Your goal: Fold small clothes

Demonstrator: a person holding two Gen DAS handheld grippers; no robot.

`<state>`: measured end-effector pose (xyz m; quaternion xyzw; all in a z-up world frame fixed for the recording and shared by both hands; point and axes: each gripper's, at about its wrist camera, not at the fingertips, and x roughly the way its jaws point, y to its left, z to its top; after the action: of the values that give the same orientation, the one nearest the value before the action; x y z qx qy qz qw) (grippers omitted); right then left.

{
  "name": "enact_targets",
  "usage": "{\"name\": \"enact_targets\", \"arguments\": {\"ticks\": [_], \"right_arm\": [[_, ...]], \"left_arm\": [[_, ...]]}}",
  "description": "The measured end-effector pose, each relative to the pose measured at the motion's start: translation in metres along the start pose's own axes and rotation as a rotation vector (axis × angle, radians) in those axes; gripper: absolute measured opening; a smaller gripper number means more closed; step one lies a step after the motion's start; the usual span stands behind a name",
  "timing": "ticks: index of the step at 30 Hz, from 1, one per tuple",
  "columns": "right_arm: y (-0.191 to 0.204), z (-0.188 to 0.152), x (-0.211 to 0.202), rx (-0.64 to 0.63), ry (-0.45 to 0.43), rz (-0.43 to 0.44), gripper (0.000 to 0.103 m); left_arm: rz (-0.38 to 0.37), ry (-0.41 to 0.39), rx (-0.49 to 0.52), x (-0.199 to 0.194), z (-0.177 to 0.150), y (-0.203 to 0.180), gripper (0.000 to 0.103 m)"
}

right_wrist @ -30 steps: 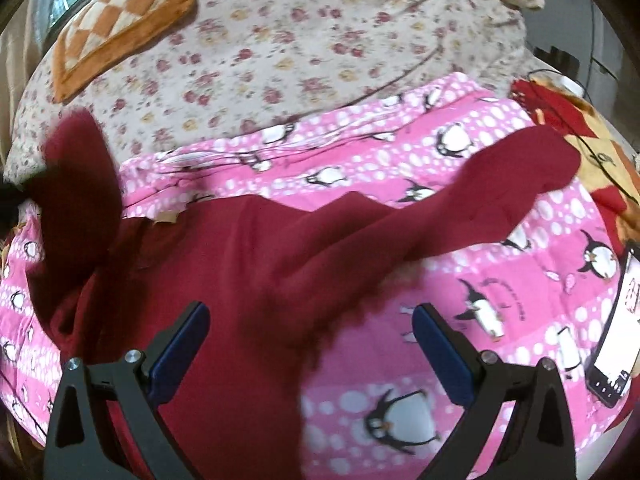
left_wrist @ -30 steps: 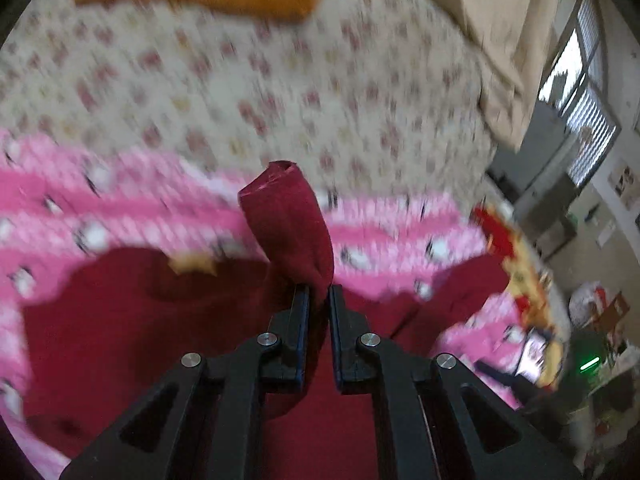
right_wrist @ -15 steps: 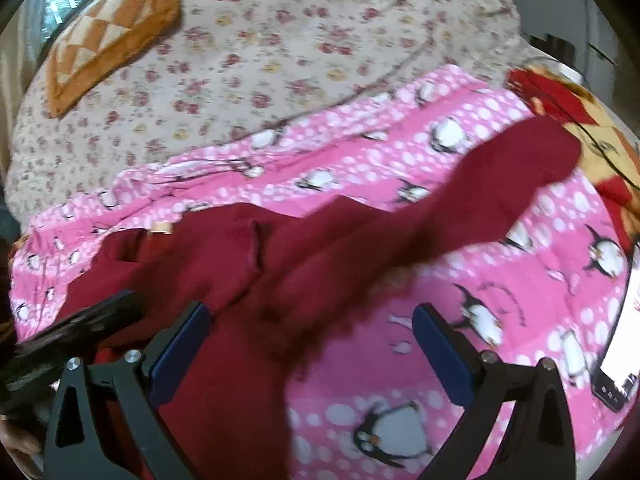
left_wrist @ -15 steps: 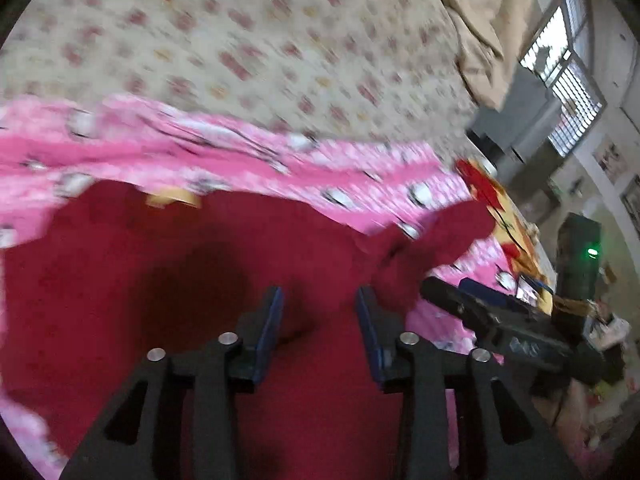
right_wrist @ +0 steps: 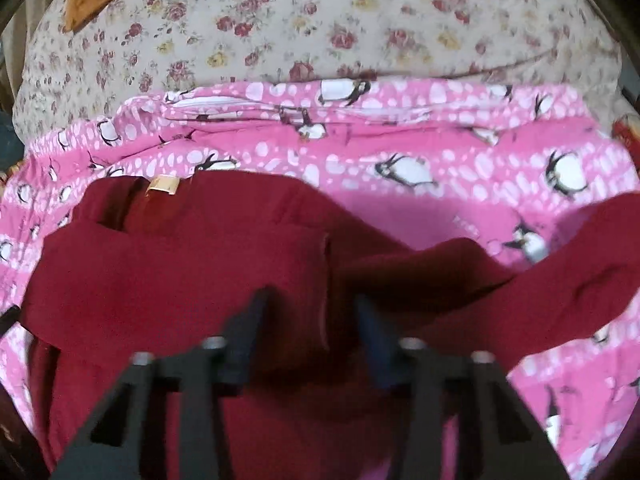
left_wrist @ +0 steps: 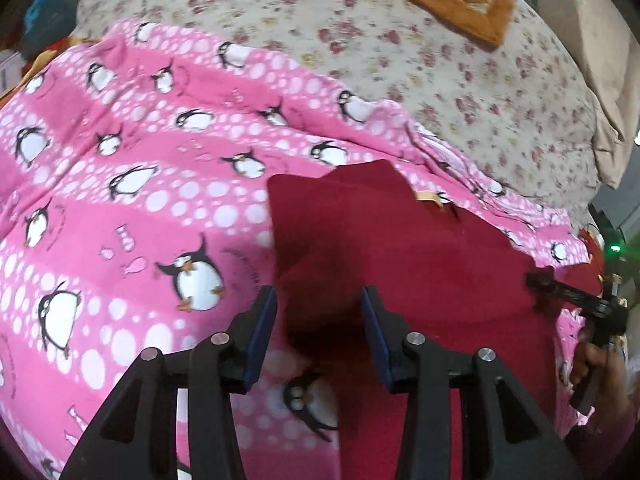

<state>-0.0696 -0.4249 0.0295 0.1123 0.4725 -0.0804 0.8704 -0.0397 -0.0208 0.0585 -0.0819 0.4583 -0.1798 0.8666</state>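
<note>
Since a second ago we have let go of the left sleeve: our left hand-held gripper (left_wrist: 318, 322), which then pinched the raised cuff, now hangs with its jaws parted and nothing pressed between them, over the garment's left edge. The released sleeve lies folded in across the chest, its cuff edge showing as a seam near the middle of the maroon top (right_wrist: 192, 280). Our right hand-held gripper (right_wrist: 310, 326), wide open a second ago, is closing now over the fabric at that cuff; the maroon cloth lies between its jaws, but the blur keeps us from telling whether the pads press on it yet.

We judge the first sleeve fold done and the work passing to the right side: the right sleeve (right_wrist: 580, 276) is still stretched out toward the right edge of the bed and has to come in next.

The top is a small, soft, deep-red long-sleeved piece with a tan label (right_wrist: 162, 185) at the neck. It lies flat on the pink penguin blanket (left_wrist: 132, 208), neck toward the far side, near the blanket's far edge, beyond which the floral bedspread (right_wrist: 320, 20) begins.
</note>
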Motion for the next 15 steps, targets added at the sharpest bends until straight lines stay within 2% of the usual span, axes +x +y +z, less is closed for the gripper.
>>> {"name": "enact_targets", "arguments": {"ticks": [1, 2, 4, 7, 12, 15], "right_arm": [[0.0, 0.0, -0.005, -0.008, -0.016, -0.004, 0.012], [-0.002, 0.0, -0.016, -0.007, -0.044, 0.011, 0.006], [-0.008, 0.001, -0.037, 0.006, -0.107, 0.038, 0.005], [-0.015, 0.002, -0.052, 0.005, -0.163, -0.035, 0.005], [-0.042, -0.001, -0.038, 0.097, -0.123, -0.129, 0.005], [-0.046, -0.008, -0.025, 0.086, -0.092, -0.16, 0.005]], "left_arm": [[-0.009, -0.003, -0.011, 0.0, -0.001, 0.003, 0.022], [-0.016, -0.004, -0.018, -0.001, -0.002, 0.006, 0.022], [-0.03, 0.005, -0.014, 0.001, -0.005, 0.005, 0.022], [-0.047, 0.024, 0.003, 0.004, -0.011, 0.0, 0.022], [-0.074, 0.027, 0.02, 0.004, -0.014, -0.006, 0.022], [-0.095, 0.017, 0.002, 0.002, -0.011, -0.004, 0.022]]}}
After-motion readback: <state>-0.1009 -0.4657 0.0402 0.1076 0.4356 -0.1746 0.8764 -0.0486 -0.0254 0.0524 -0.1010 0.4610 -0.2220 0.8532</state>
